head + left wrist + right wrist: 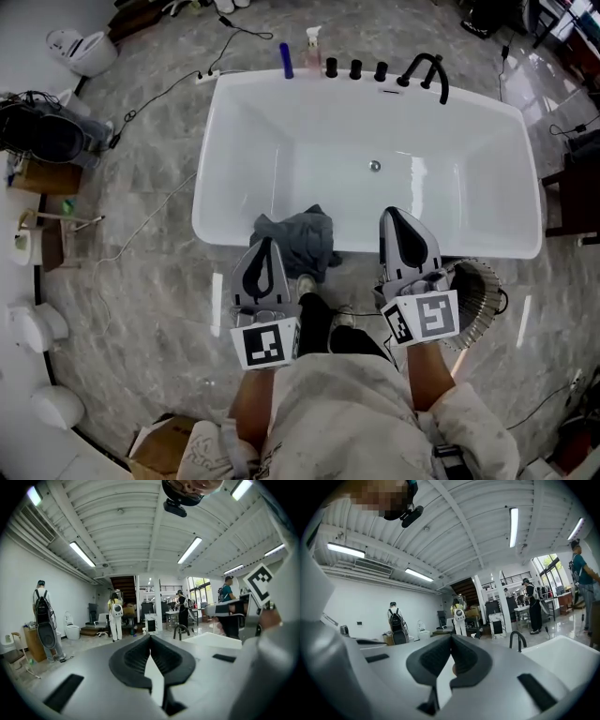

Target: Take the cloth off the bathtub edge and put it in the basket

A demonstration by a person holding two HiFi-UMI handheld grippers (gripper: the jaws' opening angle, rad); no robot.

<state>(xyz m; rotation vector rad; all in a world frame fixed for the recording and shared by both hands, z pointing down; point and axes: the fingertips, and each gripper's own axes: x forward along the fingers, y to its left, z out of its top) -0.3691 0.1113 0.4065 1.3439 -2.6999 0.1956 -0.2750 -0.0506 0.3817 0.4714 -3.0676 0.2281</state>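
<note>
A crumpled grey cloth (298, 240) hangs over the near edge of the white bathtub (366, 141), partly inside and partly down its outer wall. My left gripper (266, 244) is held just left of the cloth, its jaws shut with nothing between them. My right gripper (393, 215) hovers over the tub's near rim, to the right of the cloth, also shut and empty. A wire basket (480, 291) stands on the floor at the right, partly hidden by the right gripper. In the gripper views the left gripper (150, 641) and right gripper (451, 640) point out across the room; neither view shows cloth or basket.
A black faucet (427, 73), black knobs, a blue bottle (286, 60) and a pink spray bottle (312, 45) line the tub's far rim. Cables (155, 98) trail over the marble floor on the left. A cardboard box (161, 447) sits near my feet. Several people stand in the room (115, 616).
</note>
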